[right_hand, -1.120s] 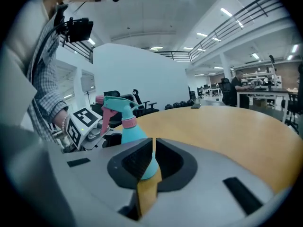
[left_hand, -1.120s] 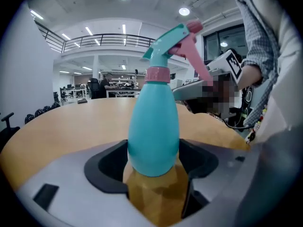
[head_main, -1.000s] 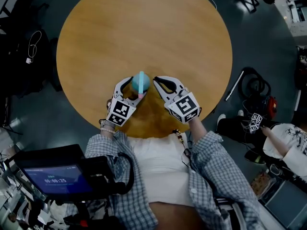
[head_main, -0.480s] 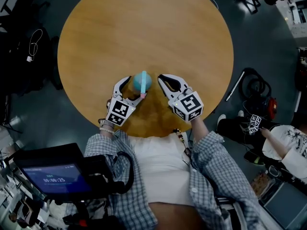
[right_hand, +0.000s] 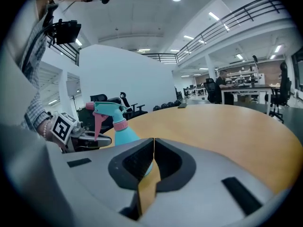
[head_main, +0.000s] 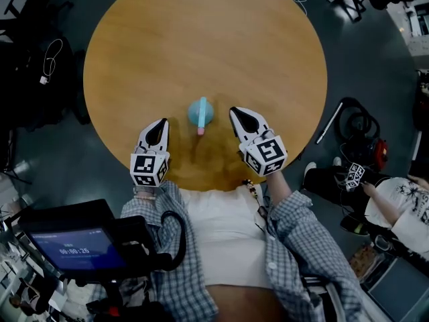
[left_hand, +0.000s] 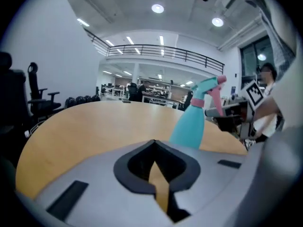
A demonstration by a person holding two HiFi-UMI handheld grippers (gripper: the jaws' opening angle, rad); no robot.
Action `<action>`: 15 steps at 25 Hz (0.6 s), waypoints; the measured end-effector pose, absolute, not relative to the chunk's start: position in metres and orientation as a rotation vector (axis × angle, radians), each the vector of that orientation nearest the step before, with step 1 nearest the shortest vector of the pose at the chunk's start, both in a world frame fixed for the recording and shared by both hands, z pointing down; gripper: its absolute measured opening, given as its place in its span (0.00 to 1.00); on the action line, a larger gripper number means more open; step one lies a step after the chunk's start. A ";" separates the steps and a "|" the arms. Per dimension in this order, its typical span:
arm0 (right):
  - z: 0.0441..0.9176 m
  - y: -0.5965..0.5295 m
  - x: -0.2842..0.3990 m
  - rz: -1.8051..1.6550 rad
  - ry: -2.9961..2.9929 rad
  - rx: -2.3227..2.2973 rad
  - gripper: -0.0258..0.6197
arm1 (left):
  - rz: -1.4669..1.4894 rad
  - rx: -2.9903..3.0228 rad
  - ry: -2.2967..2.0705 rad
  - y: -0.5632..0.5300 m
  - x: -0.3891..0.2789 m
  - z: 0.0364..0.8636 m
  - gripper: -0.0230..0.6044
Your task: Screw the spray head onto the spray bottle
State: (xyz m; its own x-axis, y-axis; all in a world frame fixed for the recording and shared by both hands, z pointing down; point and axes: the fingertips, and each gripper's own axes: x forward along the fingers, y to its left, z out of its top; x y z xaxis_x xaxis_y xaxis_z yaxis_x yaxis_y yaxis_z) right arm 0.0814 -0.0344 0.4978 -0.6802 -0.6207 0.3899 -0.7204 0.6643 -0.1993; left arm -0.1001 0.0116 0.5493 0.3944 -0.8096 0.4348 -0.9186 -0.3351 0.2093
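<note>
The teal spray bottle [head_main: 200, 112] stands upright on the round wooden table [head_main: 201, 32], its teal and pink spray head [left_hand: 209, 86] seated on its neck. Nothing touches it. My left gripper [head_main: 159, 130] sits to its left near the table's front edge; its jaws have just closed with nothing between them. My right gripper [head_main: 242, 118] is to the bottle's right, also shut and empty. In the left gripper view the bottle [left_hand: 189, 126] rises beyond and right of the jaws. In the right gripper view the bottle [right_hand: 121, 131] stands left of the jaws, with the left gripper [right_hand: 83, 140] behind it.
A dark floor surrounds the table. A screen on a rig [head_main: 74, 247] is at the lower left. Cables and a red device [head_main: 365, 136] lie at the right, where another person [head_main: 395, 206] sits. Office chairs [right_hand: 125, 105] stand beyond the table's edge.
The left gripper was open around the bottle; it has drawn back to the left and shut. The right gripper has shifted a little right, away from the spray head. The bottle stands alone.
</note>
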 end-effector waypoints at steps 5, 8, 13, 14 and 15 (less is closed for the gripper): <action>0.485 -0.001 0.072 0.555 -2.616 1.109 0.03 | 0.222 2.213 -1.494 0.035 -0.094 0.523 0.04; 0.484 0.007 0.069 0.552 -2.610 1.116 0.03 | 0.234 2.240 -1.470 0.040 -0.082 0.519 0.04; 0.486 0.013 0.072 0.518 -2.588 1.106 0.03 | 0.237 2.263 -1.436 0.045 -0.069 0.519 0.04; 0.486 0.014 0.073 0.514 -2.585 1.105 0.03 | 0.239 2.267 -1.437 0.046 -0.068 0.518 0.04; 0.486 0.014 0.073 0.512 -2.583 1.105 0.03 | 0.241 2.271 -1.438 0.046 -0.068 0.518 0.04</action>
